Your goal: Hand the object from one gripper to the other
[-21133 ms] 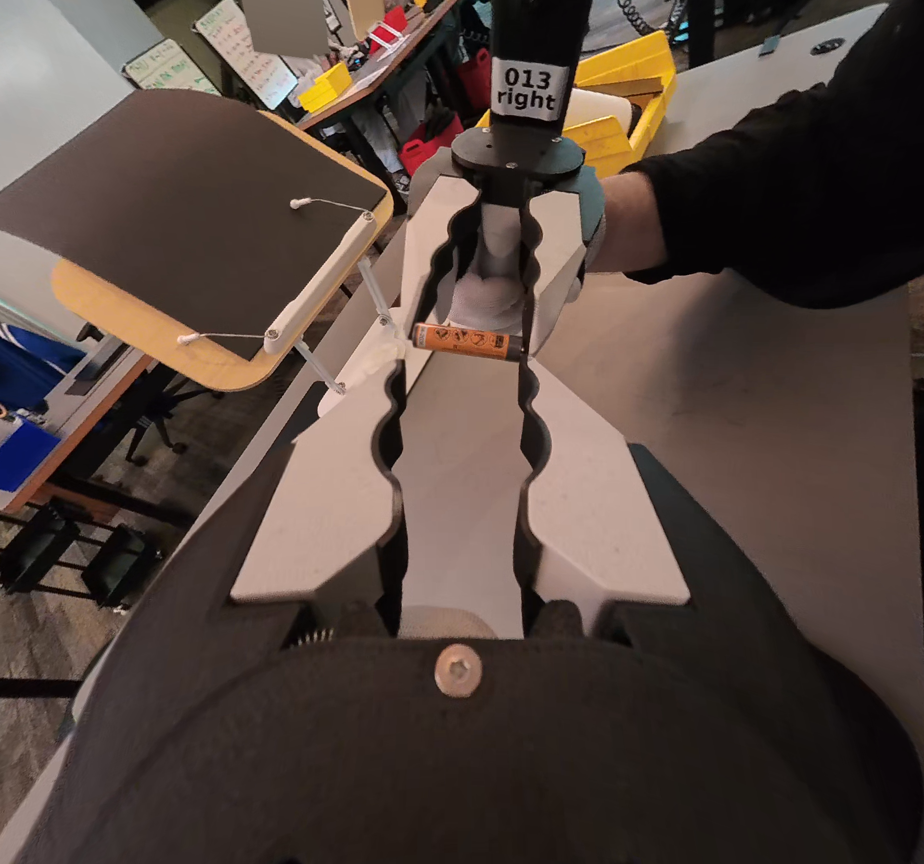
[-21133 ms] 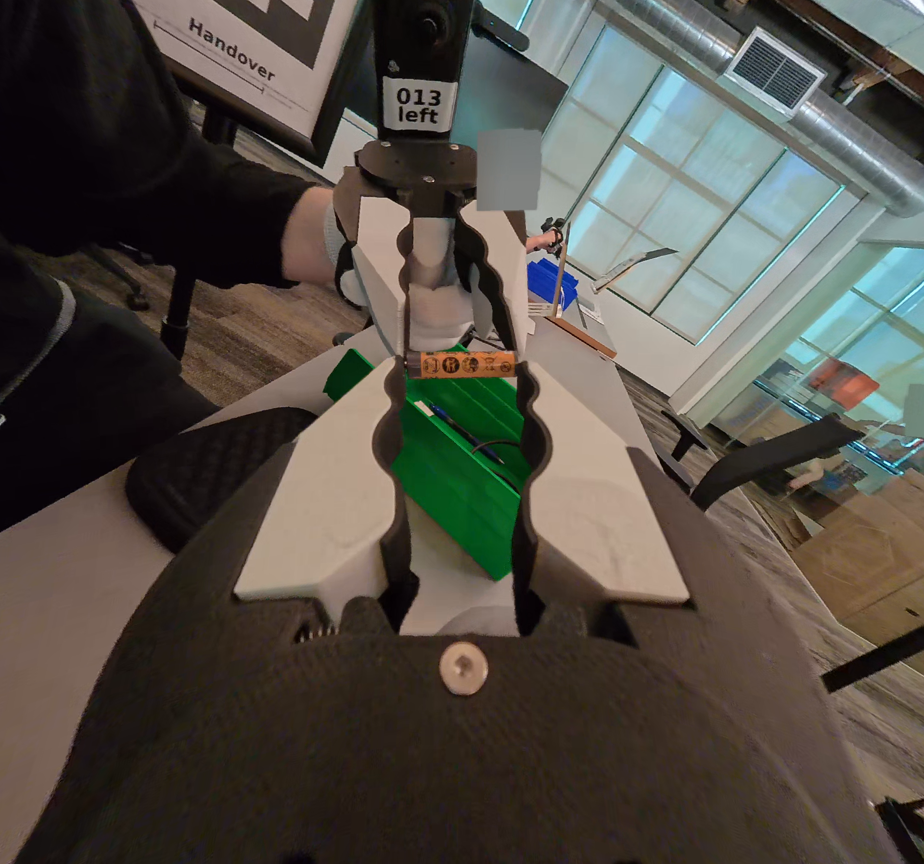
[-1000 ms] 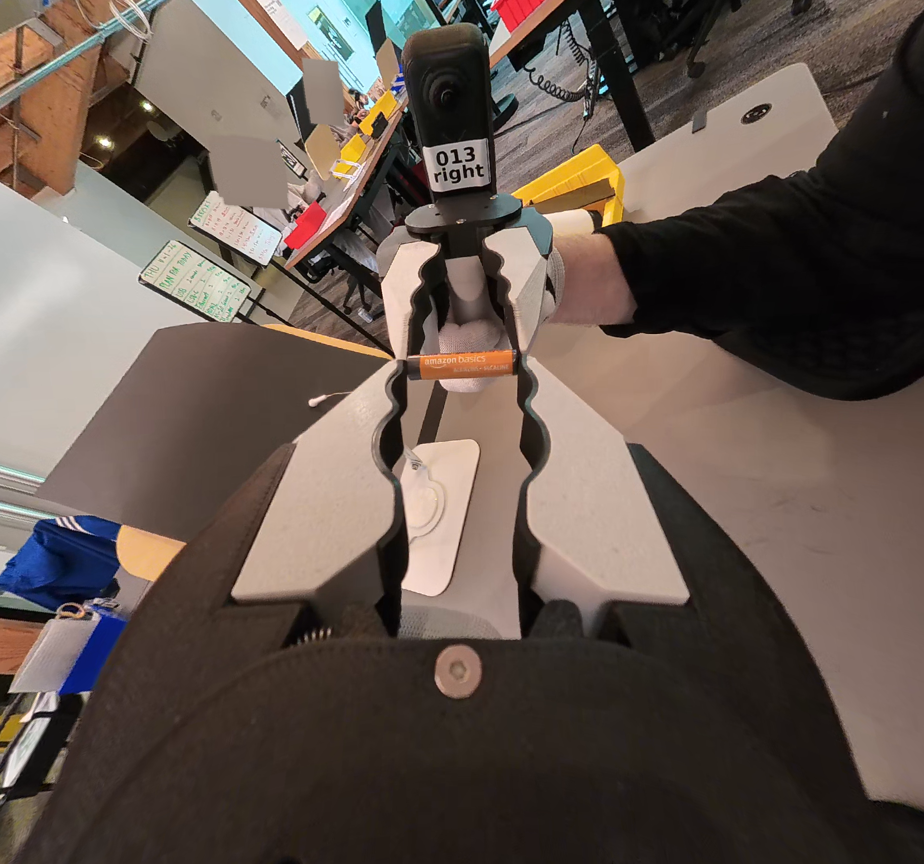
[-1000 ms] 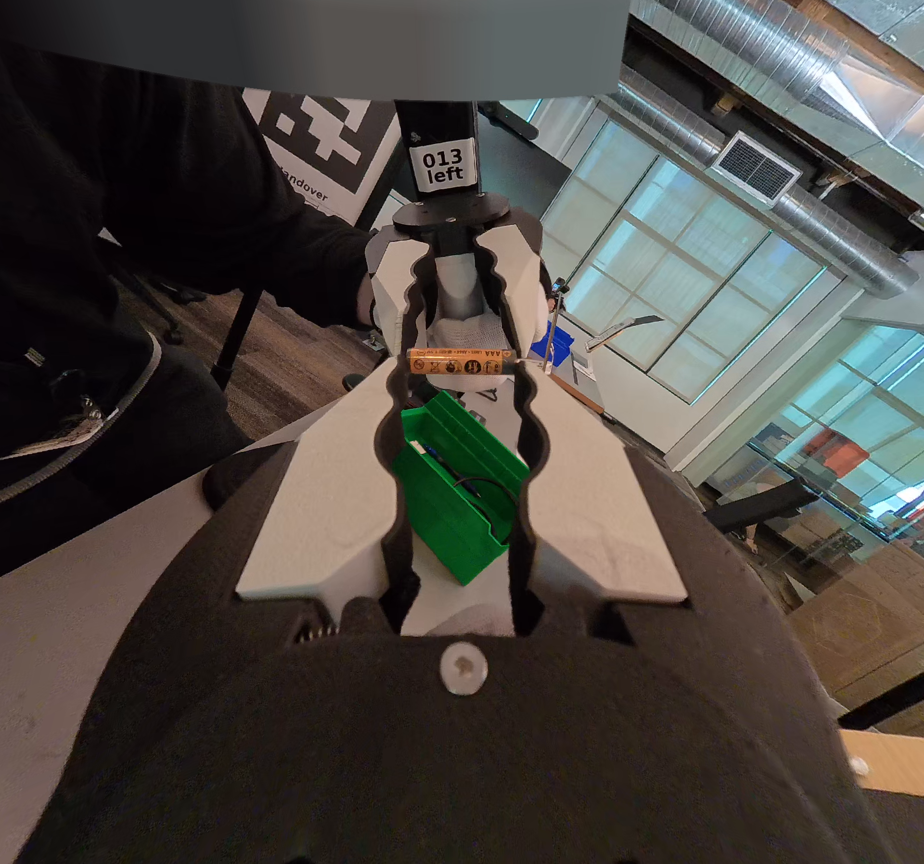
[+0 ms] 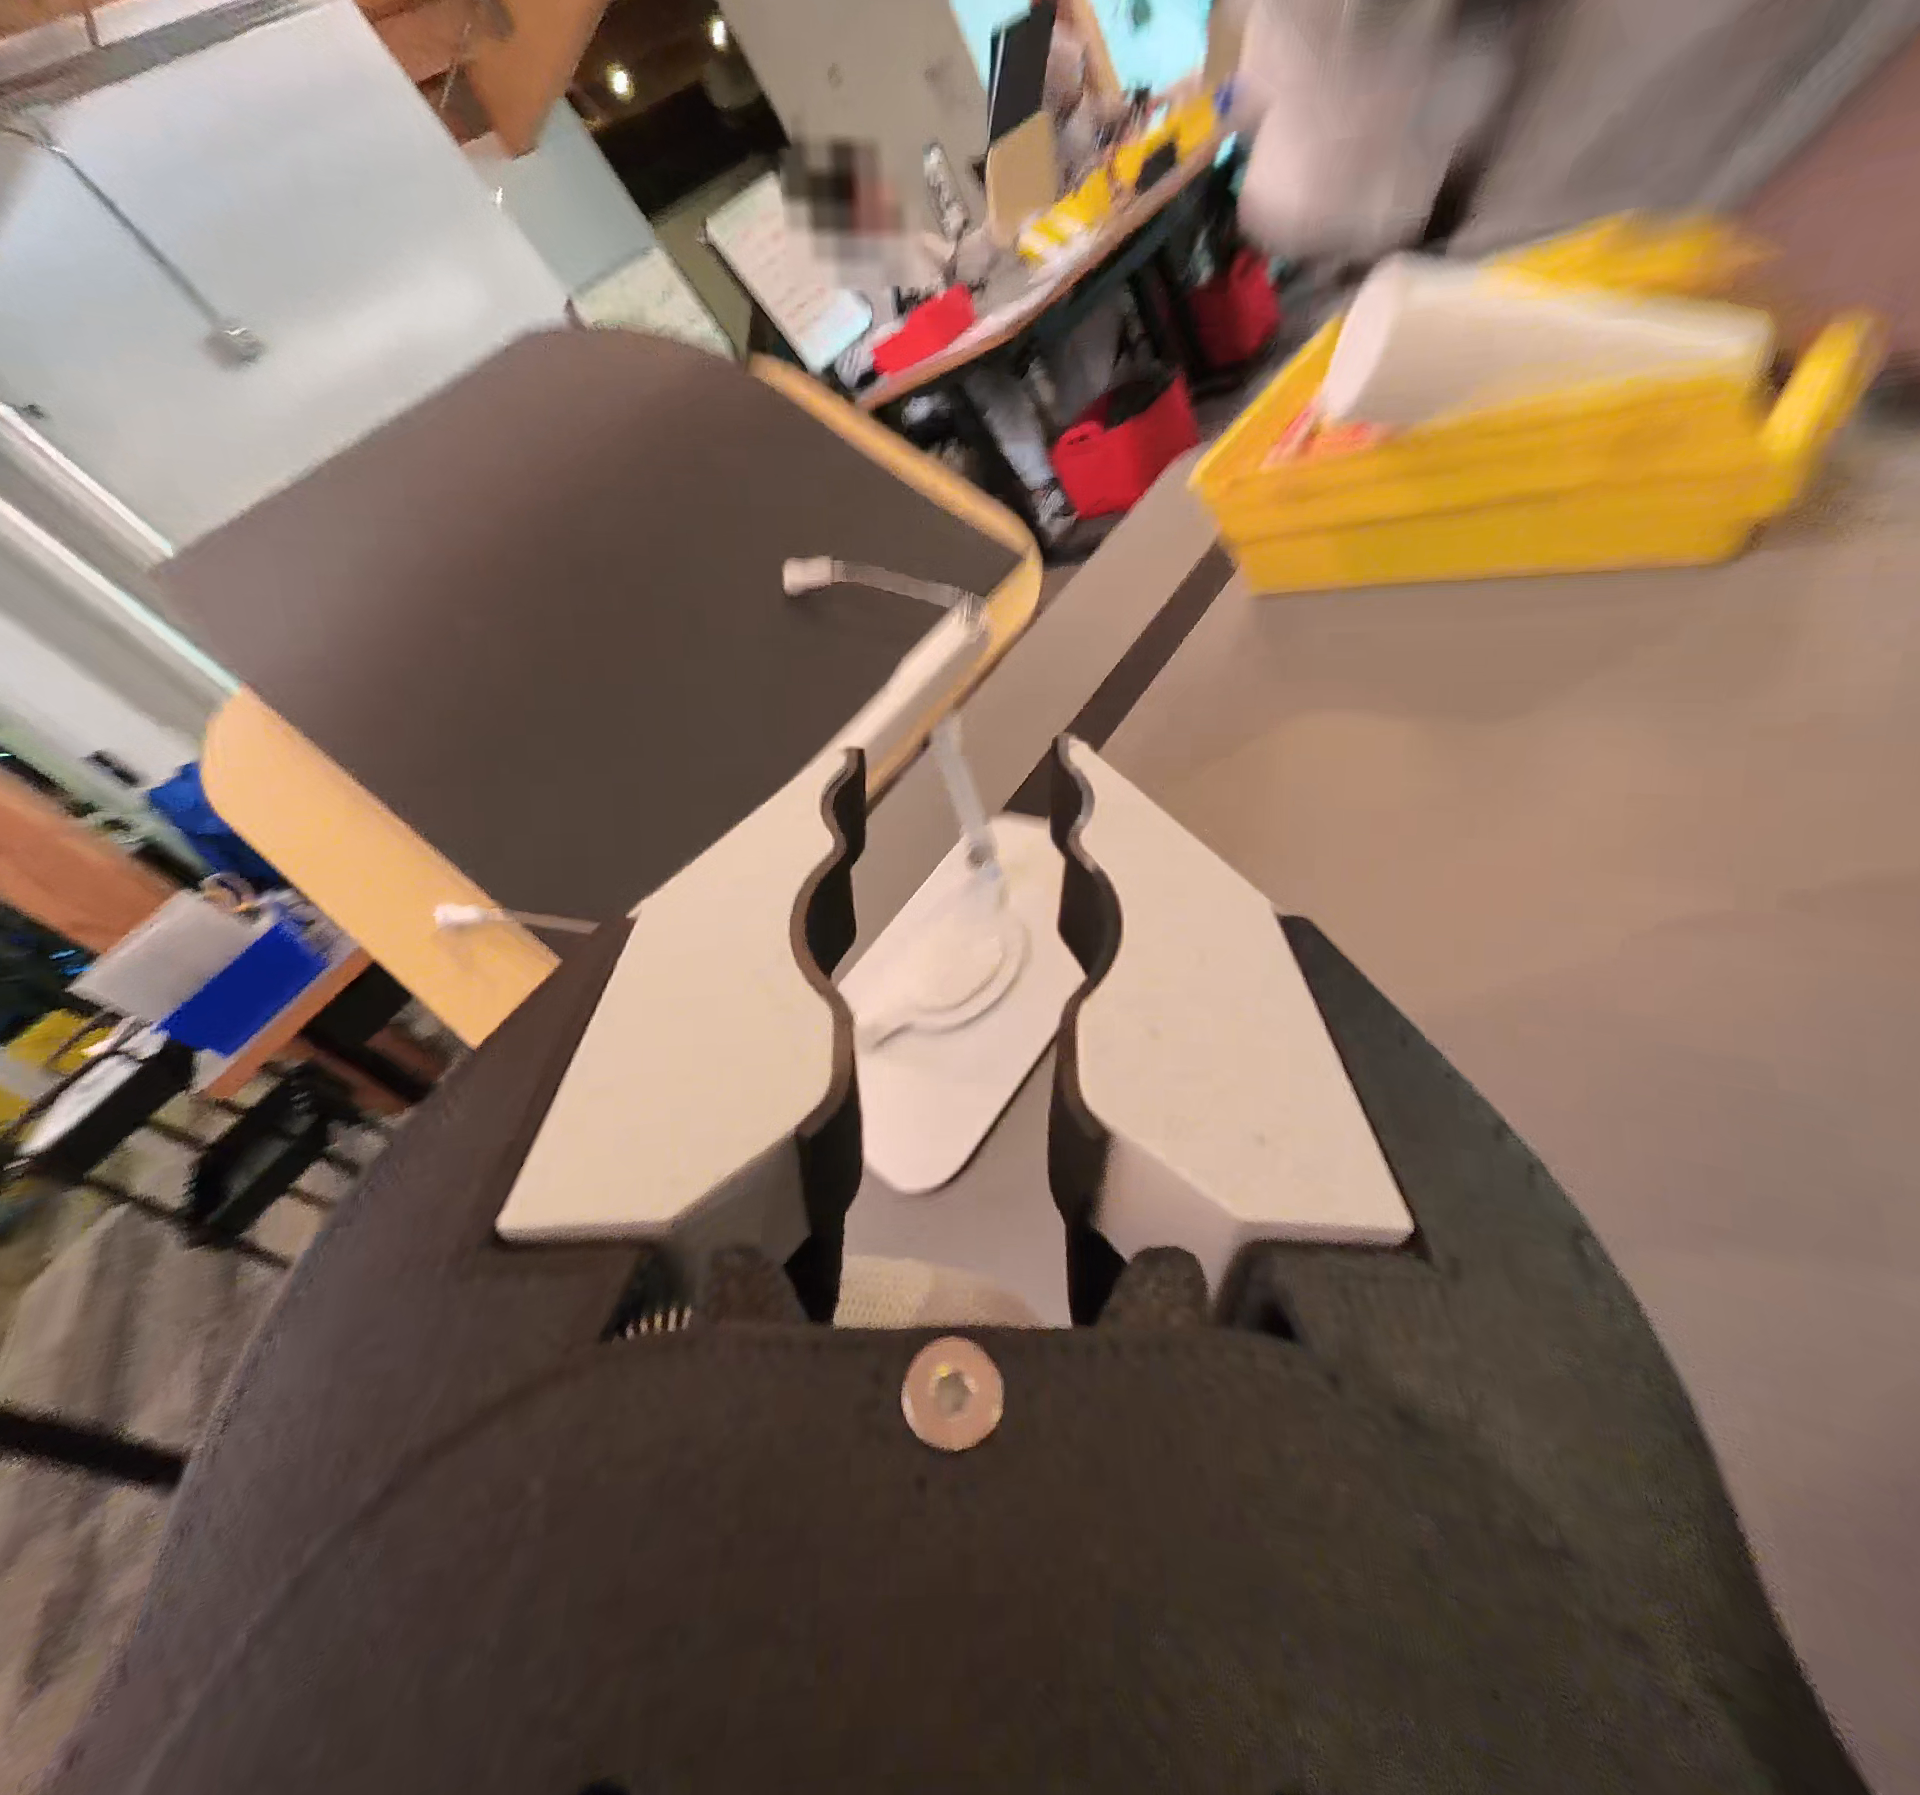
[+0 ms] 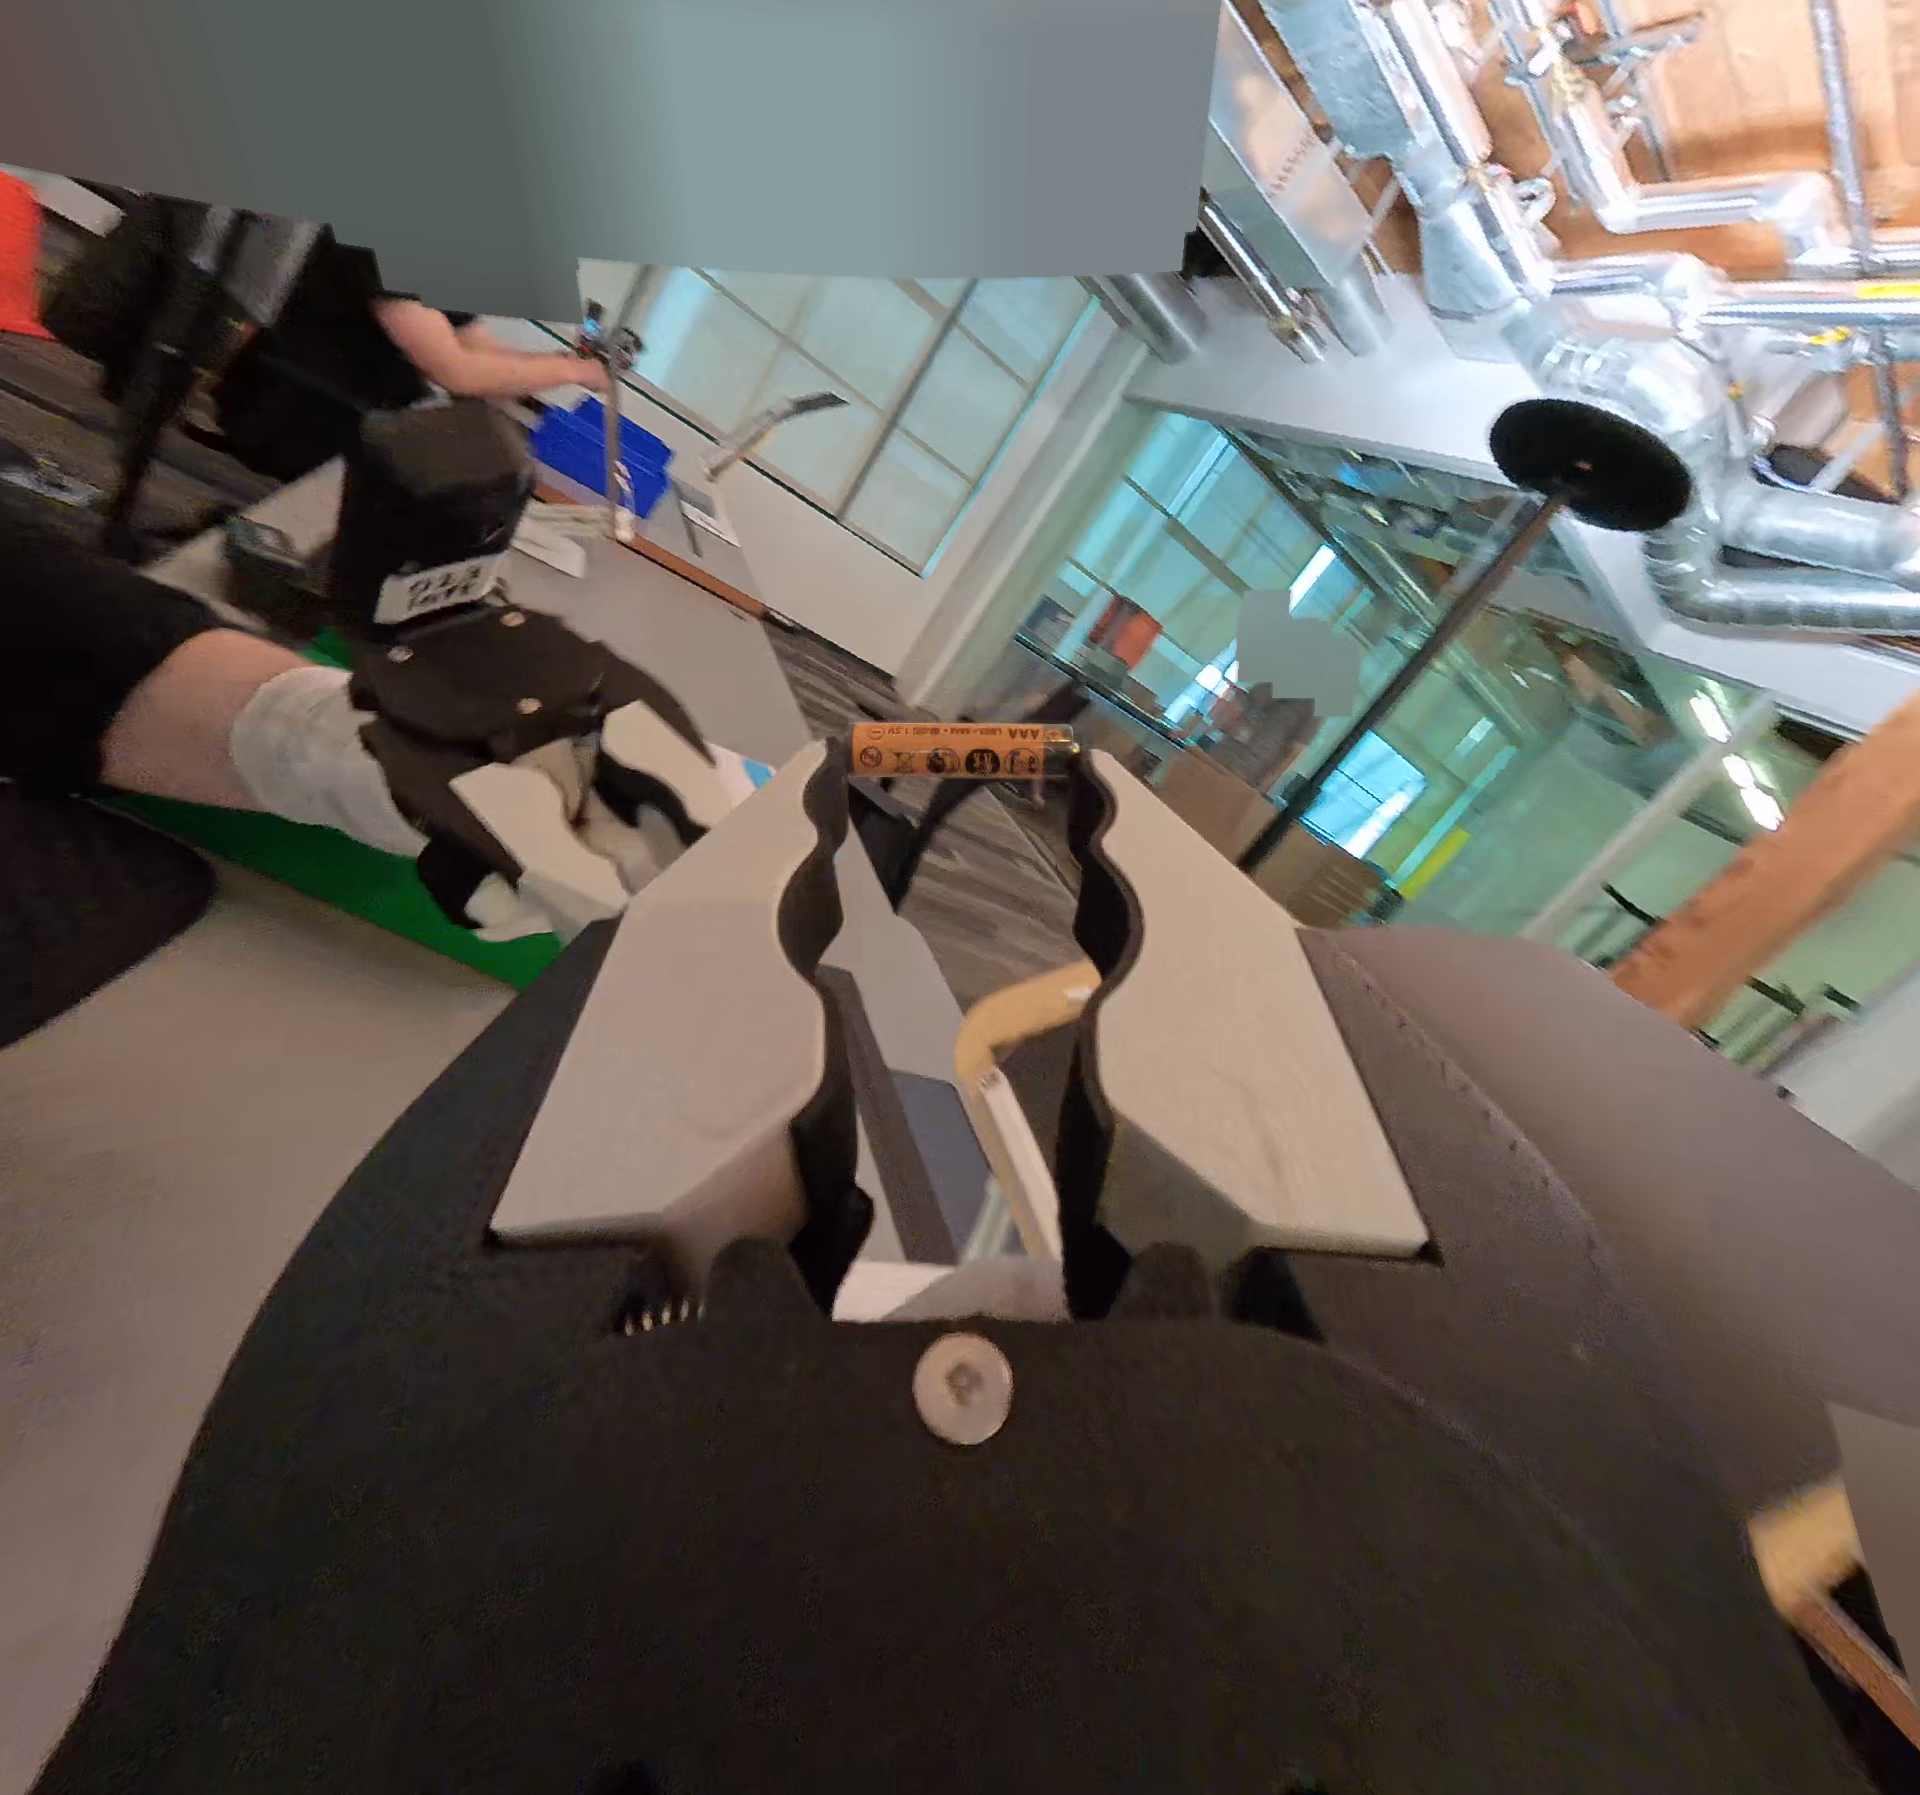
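Battery (image 6: 961, 750), slim orange cylinder w/ a dark metallic end, sits crosswise at centre of my right wrist view, clamped end to end between the tips of the right gripper (image 6: 961, 758). Fingers (image 6: 717, 997) there are pale grey matte wedges w/ black wavy inner edges, closed onto the battery's two ends; a gap stays between them below it. Battery is up in the air, well off the table (image 6: 156, 1122).

Left gripper (image 5: 958, 769) in its own view: same grey wedge fingers (image 5: 707, 1049), black scalloped liners, standing apart w/ nothing between them. Through the gap I see a white flat base plate w/ rounded corners (image 5: 935, 1070) on the smooth grey table (image 5: 1507, 914), a thin clear rod rising from it. Behind, upper left of centre, a dark rounded panel w/ light wood edge (image 5: 582, 602). Upper right, blurred yellow plastic bin (image 5: 1507, 488) w/ a white roll-like thing in it.

In the right view the left gripper (image 6: 582, 810) also shows at mid left, black body, held by a hand in a white knit glove (image 6: 312, 758), black sleeve behind. It's low over the table near a green bin (image 6: 343, 872), well apart from the battery.
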### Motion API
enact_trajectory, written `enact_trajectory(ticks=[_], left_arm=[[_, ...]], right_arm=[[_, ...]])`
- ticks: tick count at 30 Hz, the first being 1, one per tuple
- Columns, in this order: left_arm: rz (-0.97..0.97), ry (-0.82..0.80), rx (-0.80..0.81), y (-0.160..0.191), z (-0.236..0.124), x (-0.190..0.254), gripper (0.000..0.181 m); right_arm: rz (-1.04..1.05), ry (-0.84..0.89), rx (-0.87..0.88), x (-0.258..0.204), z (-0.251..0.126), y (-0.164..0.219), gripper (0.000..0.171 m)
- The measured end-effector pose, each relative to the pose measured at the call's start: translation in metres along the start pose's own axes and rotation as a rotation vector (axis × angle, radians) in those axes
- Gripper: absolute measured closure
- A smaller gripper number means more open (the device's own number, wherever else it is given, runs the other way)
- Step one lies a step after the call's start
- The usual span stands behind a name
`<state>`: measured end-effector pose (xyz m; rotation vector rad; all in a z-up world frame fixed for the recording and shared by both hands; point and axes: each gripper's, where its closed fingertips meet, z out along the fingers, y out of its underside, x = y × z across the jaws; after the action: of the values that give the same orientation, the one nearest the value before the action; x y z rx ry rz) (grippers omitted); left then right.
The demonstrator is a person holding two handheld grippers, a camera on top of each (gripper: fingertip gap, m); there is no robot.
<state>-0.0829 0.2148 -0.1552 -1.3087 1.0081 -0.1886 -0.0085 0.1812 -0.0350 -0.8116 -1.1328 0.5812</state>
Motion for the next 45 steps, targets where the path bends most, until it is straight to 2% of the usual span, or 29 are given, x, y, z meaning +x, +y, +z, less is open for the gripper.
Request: enact_trajectory(ticks=[5, 10, 13, 16, 19, 22, 27, 31, 37, 40, 45], left_arm=[[-0.030, -0.007, -0.041, 0.061, 0.021, 0.010, 0.148], [-0.108, -0.062, -0.033, 0.096, 0.024, 0.002, 0.150], [-0.152, -0.095, -0.029, 0.109, 0.027, -0.002, 0.151], [-0.135, -0.102, -0.045, 0.117, 0.030, 0.001, 0.151], [-0.121, -0.100, -0.055, 0.120, 0.031, 0.006, 0.151], [-0.120, -0.095, -0.068, 0.125, 0.032, 0.009, 0.151], [-0.113, -0.080, -0.084, 0.131, 0.034, 0.016, 0.151], [-0.088, -0.067, -0.097, 0.133, 0.036, 0.022, 0.151], [-0.079, -0.057, -0.106, 0.136, 0.037, 0.025, 0.151], [-0.076, -0.055, -0.109, 0.137, 0.037, 0.026, 0.150], [-0.042, -0.041, -0.118, 0.137, 0.039, 0.033, 0.151]], right_arm=[[-0.057, 0.209, -0.205, 0.052, -0.058, 0.019, 0.131], [-0.059, 0.524, -0.513, 0.110, -0.159, 0.056, 0.132], [0.042, 0.737, -0.686, 0.139, -0.236, 0.094, 0.131], [0.185, 0.931, -0.774, 0.156, -0.303, 0.135, 0.131], [0.333, 1.027, -0.812, 0.159, -0.343, 0.179, 0.131], [0.415, 1.088, -0.942, 0.152, -0.372, 0.216, 0.131], [0.536, 1.132, -0.961, 0.146, -0.387, 0.253, 0.131], [0.580, 1.162, -0.939, 0.146, -0.394, 0.265, 0.131], [0.634, 1.163, -0.737, 0.153, -0.389, 0.243, 0.134], [0.646, 1.143, -0.723, 0.151, -0.388, 0.247, 0.136], [0.621, 1.110, -0.584, 0.162, -0.368, 0.221, 0.141]])
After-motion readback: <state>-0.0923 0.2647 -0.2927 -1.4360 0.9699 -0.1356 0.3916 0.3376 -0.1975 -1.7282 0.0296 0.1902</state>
